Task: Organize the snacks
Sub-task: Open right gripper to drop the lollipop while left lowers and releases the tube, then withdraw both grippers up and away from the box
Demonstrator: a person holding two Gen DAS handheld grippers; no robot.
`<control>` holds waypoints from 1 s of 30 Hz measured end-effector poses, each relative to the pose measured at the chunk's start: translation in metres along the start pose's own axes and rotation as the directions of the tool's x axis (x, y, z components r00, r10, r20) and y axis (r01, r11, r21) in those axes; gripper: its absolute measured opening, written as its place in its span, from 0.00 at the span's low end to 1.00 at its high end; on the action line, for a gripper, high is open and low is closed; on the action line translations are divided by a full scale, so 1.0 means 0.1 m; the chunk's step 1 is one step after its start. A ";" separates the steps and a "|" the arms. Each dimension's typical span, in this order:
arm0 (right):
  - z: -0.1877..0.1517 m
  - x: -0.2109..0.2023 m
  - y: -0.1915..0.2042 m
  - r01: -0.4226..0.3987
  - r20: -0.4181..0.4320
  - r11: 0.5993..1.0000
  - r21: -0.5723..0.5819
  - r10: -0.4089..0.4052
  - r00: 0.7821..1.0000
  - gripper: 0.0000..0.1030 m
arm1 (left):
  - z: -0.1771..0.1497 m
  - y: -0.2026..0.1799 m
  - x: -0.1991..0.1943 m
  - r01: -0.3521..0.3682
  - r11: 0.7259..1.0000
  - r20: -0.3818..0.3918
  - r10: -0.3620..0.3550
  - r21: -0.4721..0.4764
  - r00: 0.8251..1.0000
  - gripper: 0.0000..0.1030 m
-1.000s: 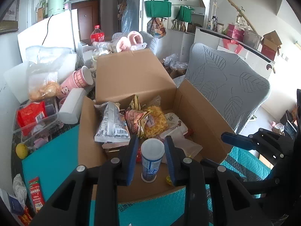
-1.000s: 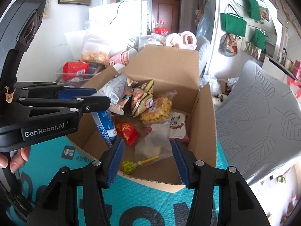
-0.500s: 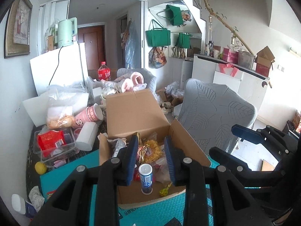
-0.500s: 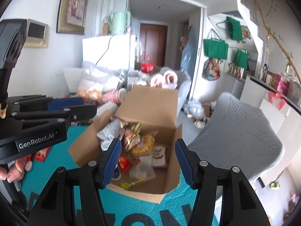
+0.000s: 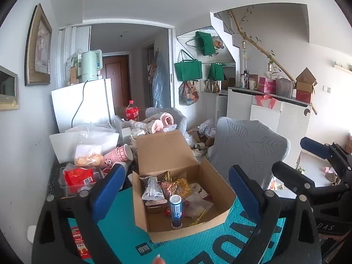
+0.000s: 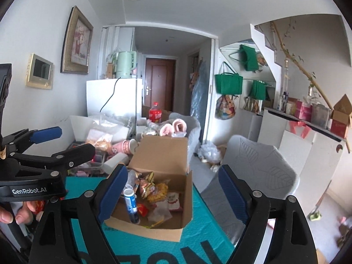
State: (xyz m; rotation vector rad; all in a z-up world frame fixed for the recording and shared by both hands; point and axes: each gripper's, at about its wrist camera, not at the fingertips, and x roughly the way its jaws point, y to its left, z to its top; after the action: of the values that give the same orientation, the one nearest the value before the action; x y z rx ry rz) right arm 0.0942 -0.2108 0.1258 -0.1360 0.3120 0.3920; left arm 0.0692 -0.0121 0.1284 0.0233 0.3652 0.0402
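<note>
Snacks (image 5: 176, 187) sit in one open box (image 5: 222, 200) on the teal mat (image 5: 220, 246), well below both claws. Left claw (image 5: 173, 187): jaws opening, nothing between the pads, only the box seen through the gap. Right claw (image 6: 173, 193): jaws opening too, empty, hanging over the box's near edge.

Inside the box, one blue tube (image 5: 175, 210) stands upright at the near wall, apart from the bags. It is tall and narrow; my guess is that a nudge from a claw coming down, or a bag dropped against it, would tip it over.

Bags lean loosely on each other, so pulling one could drag its neighbours.

Counts: one box, one tube, about five bags inside, hard to separate. Beyond the mat's left edge: one clear tub (image 5: 79, 178) with a red pack, one pink cup (image 5: 120, 155). One red sachet (image 5: 79, 242) at the mat's near left corner, not yet boxed.
</note>
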 end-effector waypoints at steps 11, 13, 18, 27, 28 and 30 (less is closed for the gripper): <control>-0.24 -0.51 0.06 0.056 -0.006 0.998 0.015 -0.056 0.998 0.88 | -0.32 -0.10 -0.50 0.013 1.000 0.013 -0.013 0.016 1.000 0.94; -0.30 -0.59 0.08 0.064 -0.014 0.998 0.016 -0.064 0.998 0.88 | -0.39 -0.10 -0.56 0.018 1.000 0.006 -0.018 0.009 1.000 0.94; -0.48 -0.71 0.11 0.061 -0.044 0.997 0.042 -0.059 0.997 0.88 | -0.58 -0.08 -0.67 0.029 1.000 -0.022 -0.029 -0.007 0.999 0.94; -0.82 -0.84 0.23 0.083 -0.107 0.995 0.058 -0.077 0.991 0.88 | -0.89 -0.09 -0.74 0.018 1.000 -0.077 -0.019 -0.014 0.997 0.94; -0.86 -0.84 0.23 0.084 -0.115 0.995 0.062 -0.076 0.990 0.88 | -0.92 -0.10 -0.74 0.018 1.000 -0.084 -0.020 -0.015 0.996 0.94; -0.92 -0.85 0.23 0.086 -0.131 0.994 0.068 -0.077 0.988 0.88 | -0.96 -0.10 -0.73 0.023 1.000 -0.098 -0.025 -0.020 0.995 0.94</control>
State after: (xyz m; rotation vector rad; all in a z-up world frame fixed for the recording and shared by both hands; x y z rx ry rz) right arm -0.0142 -0.2370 0.0650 -0.1018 0.4455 0.2908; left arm -0.0331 -0.0234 0.0647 -0.0015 0.4638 0.0211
